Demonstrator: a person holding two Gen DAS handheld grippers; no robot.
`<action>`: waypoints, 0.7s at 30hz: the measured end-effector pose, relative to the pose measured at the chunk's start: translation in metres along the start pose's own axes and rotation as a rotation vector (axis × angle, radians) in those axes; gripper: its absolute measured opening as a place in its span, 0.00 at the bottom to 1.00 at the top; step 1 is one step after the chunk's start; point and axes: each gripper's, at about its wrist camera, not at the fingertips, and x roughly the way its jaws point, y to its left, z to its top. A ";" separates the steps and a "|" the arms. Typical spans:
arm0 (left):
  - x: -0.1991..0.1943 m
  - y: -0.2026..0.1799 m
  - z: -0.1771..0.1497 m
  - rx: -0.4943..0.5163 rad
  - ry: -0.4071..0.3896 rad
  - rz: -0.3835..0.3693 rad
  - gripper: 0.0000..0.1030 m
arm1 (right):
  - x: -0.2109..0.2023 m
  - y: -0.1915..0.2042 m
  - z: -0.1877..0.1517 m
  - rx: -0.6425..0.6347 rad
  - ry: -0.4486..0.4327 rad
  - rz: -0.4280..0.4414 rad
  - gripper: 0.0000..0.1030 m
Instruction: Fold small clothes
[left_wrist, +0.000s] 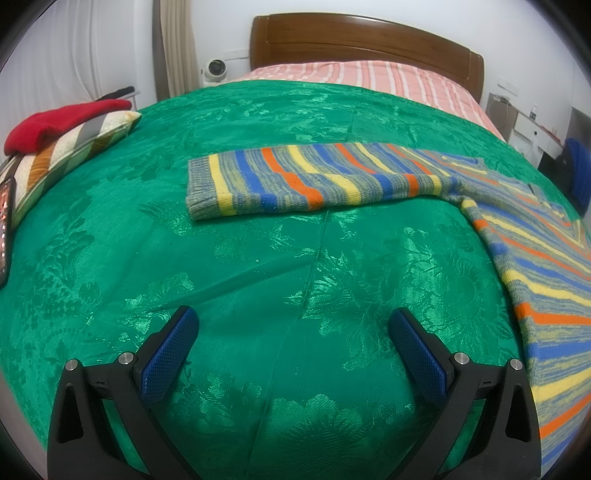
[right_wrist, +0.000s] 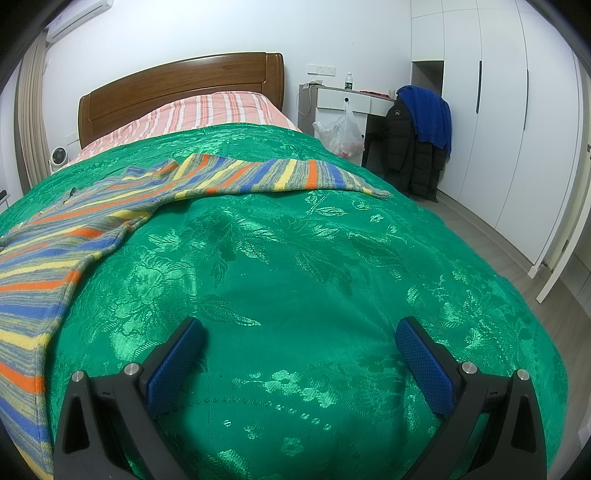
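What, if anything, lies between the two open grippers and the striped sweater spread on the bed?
Nothing visible does. Only bare green bedspread lies between the left gripper and the striped sweater, and likewise ahead of the right gripper. The striped pillow sits well off to the side.

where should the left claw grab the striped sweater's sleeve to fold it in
Grip the ribbed cuff of the striped sweater. It lies flat at the sleeve's free end, stretched out sideways. Bring the open left claw in low from the near side.
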 end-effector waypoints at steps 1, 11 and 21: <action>0.001 0.001 0.001 0.000 0.000 0.000 1.00 | 0.000 0.000 0.000 0.000 0.000 0.000 1.00; 0.000 0.000 0.000 0.001 0.000 0.000 1.00 | 0.000 -0.001 0.000 -0.001 0.000 -0.001 1.00; 0.000 -0.001 0.000 0.000 -0.001 0.000 1.00 | -0.001 0.000 0.002 -0.009 0.015 -0.010 1.00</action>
